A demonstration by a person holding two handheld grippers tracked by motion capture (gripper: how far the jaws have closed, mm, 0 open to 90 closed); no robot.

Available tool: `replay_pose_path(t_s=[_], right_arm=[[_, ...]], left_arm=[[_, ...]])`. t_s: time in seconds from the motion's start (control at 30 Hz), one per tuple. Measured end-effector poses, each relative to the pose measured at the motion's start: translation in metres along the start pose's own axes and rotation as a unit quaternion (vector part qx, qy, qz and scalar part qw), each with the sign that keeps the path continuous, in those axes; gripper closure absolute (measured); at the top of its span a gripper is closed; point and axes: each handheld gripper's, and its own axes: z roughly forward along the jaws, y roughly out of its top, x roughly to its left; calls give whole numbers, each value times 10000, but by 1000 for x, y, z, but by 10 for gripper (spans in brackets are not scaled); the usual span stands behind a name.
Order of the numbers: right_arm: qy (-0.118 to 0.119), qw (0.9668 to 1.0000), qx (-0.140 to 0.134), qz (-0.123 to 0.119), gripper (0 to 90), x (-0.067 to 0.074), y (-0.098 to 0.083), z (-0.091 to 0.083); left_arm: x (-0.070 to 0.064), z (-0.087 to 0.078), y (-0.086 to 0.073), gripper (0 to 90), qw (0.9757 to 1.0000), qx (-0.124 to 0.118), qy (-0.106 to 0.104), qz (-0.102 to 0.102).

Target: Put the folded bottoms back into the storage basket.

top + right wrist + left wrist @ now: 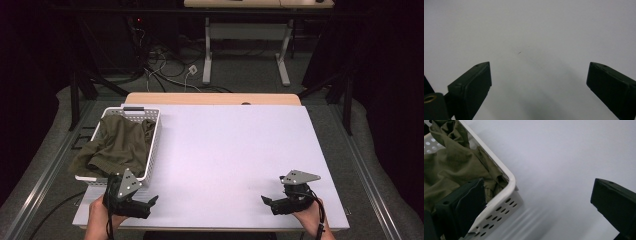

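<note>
High view: a white perforated basket sits at the tabletop's left edge, holding a crumpled olive-green garment that spills a little over the basket's left rim. The left gripper is held in the person's left hand at the near left corner of the tabletop, just in front of the basket's near wall, with its jaws pointing toward the middle. In the left gripper view its jaws stand wide apart with nothing between them; the basket's near corner and the garment lie just beyond one jaw, and bare tabletop beyond the other. The right gripper, held in the right hand, is near the tabletop's near right corner, well apart from the basket, pointing left. In the right gripper view its jaws are spread wide over bare white tabletop, gripping nothing.
</note>
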Motion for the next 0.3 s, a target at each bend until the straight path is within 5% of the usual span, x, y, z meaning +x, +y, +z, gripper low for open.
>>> replay_pose_path(t_s=[0.17,0.3], right_arm=[[-20,9999,-153,-76,34,3,1,-2],[-79,9997,-147,-166,24,3,-1,-1]], left_arm=[[-7,2,-5,0,9998,-80,88,148],[-6,3,-7,0,9997,-243,79,69]])
